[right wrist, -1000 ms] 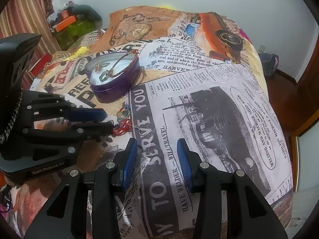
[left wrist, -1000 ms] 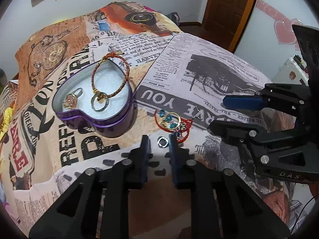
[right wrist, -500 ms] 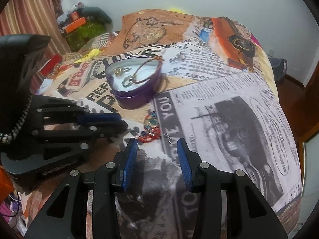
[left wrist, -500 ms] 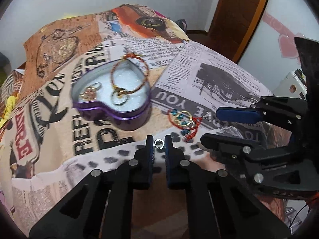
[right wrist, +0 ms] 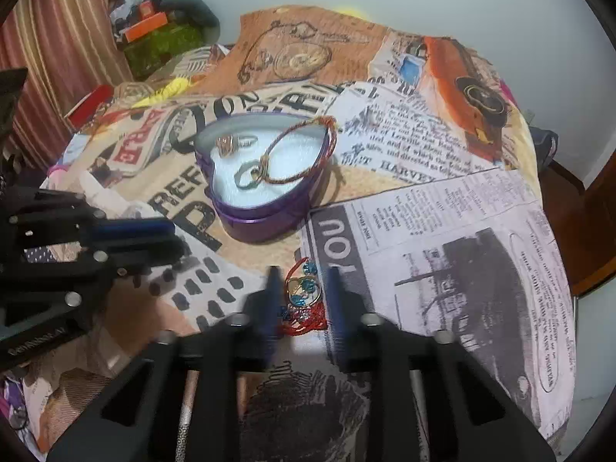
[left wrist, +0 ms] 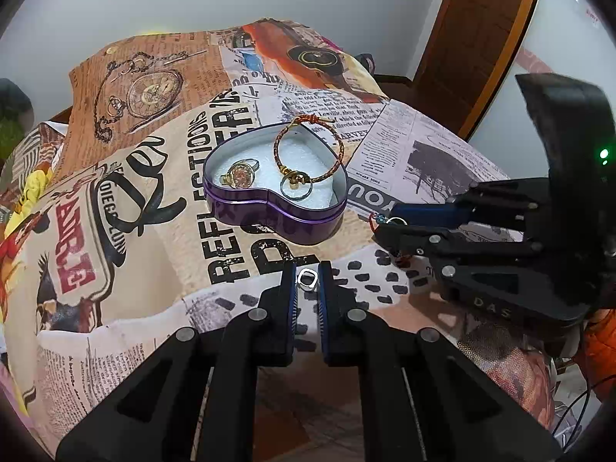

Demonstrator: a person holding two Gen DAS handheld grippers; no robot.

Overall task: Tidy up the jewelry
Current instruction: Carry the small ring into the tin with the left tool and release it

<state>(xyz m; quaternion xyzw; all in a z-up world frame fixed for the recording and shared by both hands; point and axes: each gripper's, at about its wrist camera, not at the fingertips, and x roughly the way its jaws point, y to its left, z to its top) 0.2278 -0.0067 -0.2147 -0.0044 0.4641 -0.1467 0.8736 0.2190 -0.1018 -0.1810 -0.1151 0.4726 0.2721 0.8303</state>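
Left jaws pinch a silver ring point(left wrist: 307, 279); right jaws, blurred, are closing around red-and-blue earrings point(right wrist: 304, 296), contact unclear.

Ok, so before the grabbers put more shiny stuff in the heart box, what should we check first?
1. Left gripper is pinching the small silver ring: ok.
2. Right gripper has the red and blue earring between its fingers: ok, the jaws are closing.
3. Earring firmly gripped: cannot tell, that picture is blurred.
4. Heart tin is open, no lid on it: ok.
5. Bare white padding left inside the tin: ok.
6. Braided bracelet fully inside: not ok, its knot rests on the rim.
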